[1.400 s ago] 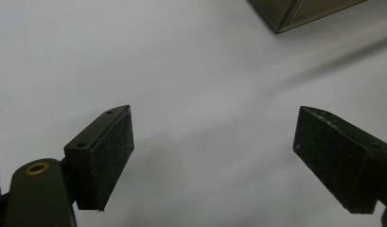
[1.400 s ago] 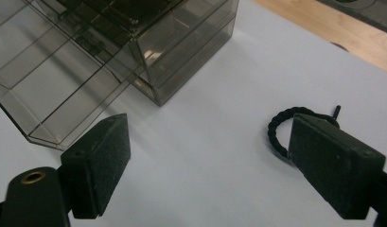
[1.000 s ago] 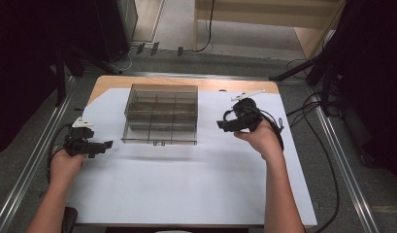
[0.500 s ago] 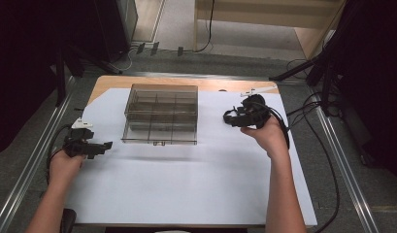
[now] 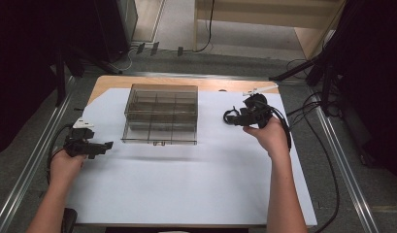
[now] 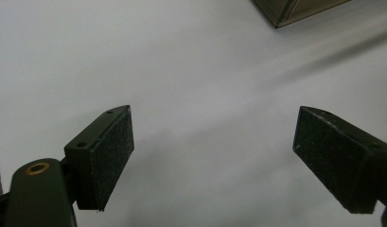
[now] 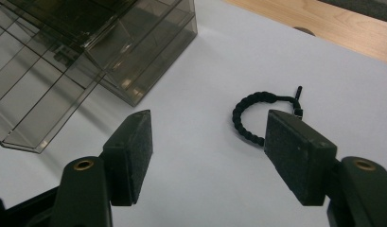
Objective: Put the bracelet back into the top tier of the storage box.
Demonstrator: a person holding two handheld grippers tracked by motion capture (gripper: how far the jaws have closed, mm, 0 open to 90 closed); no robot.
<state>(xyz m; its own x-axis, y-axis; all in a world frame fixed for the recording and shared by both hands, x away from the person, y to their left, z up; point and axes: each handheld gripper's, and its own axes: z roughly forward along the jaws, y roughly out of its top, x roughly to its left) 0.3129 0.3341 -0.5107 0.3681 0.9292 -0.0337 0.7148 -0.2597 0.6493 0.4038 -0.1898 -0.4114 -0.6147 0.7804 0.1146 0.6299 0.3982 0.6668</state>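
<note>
Right claw [image 7: 207,158] has shifted rightward, narrowing beside braided black bracelet [image 7: 250,116].

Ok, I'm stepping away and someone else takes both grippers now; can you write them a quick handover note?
Left gripper: jaws open, nothing between them, resting low over the white table sheet, apart from the box.
Right gripper: jaws have just been closing but are open; nothing gripped.
Black braided cord bracelet: lying on the sheet just beyond the right jaws, right of the box.
Smoky clear plastic compartment box: lid shut as far as I can tell, compartments look empty.
Done: right gripper brought up to the bracelet.
Left: probably grip the bracelet, open the box, put it in.
</note>
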